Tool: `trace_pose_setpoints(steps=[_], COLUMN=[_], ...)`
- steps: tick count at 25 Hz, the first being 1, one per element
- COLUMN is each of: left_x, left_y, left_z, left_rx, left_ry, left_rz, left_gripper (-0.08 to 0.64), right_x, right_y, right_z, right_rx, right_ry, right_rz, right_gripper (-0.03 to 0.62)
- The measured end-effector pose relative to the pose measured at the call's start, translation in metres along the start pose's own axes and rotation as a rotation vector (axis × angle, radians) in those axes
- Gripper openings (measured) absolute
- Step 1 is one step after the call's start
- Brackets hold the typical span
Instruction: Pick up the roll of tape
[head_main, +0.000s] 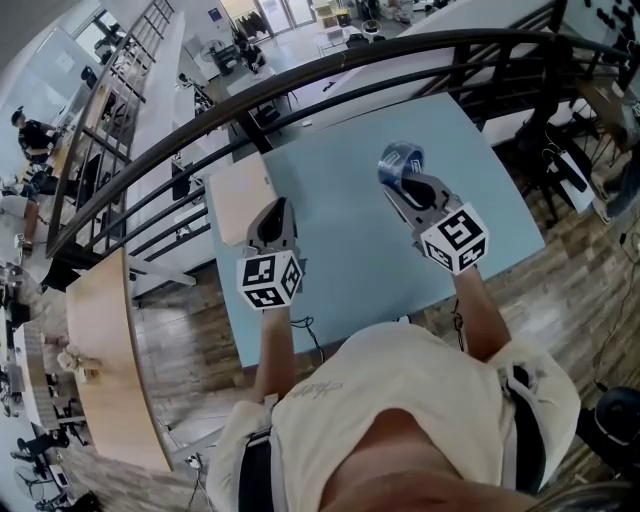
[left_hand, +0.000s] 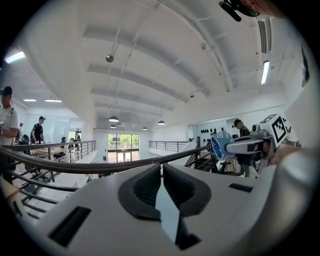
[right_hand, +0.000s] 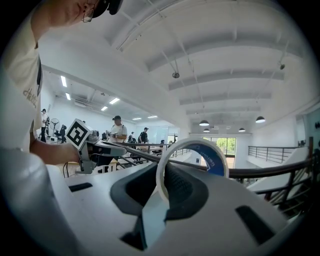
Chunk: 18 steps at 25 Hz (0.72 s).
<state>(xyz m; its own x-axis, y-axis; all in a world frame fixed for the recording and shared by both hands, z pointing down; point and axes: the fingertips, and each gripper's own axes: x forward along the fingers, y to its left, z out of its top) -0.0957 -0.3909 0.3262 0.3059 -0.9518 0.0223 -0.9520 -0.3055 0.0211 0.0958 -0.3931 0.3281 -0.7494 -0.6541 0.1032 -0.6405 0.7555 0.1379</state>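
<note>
The roll of tape (head_main: 400, 161), a white ring with a blue inside, is held upright and in the air above the light blue table (head_main: 340, 250). My right gripper (head_main: 402, 182) is shut on it. In the right gripper view the tape (right_hand: 214, 160) stands between the dark pads, pinched at its left rim, at the right gripper (right_hand: 162, 172). My left gripper (head_main: 279, 208) hovers over the table's left part, shut with nothing in it. In the left gripper view, the left gripper (left_hand: 162, 167) has its pads together, and the tape (left_hand: 218, 145) shows off to the right.
A pale tan board (head_main: 240, 195) lies at the table's left far corner. A dark curved railing (head_main: 300, 80) runs just beyond the table, with a drop to a lower floor behind it. A wooden counter (head_main: 105, 360) stands on the left.
</note>
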Motion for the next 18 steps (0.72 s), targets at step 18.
trace_pose_setpoints(steps=[18], left_x=[-0.011], left_y=[-0.003], left_z=[-0.012], left_rx=[0.004], left_ry=[0.043], left_rz=[-0.014], left_gripper=[0.031], right_x=[-0.007], right_y=[0.009], right_z=[-0.003], right_rx=[0.002], right_ry=[-0.014], right_rz=[-0.022], right_gripper=[0.051])
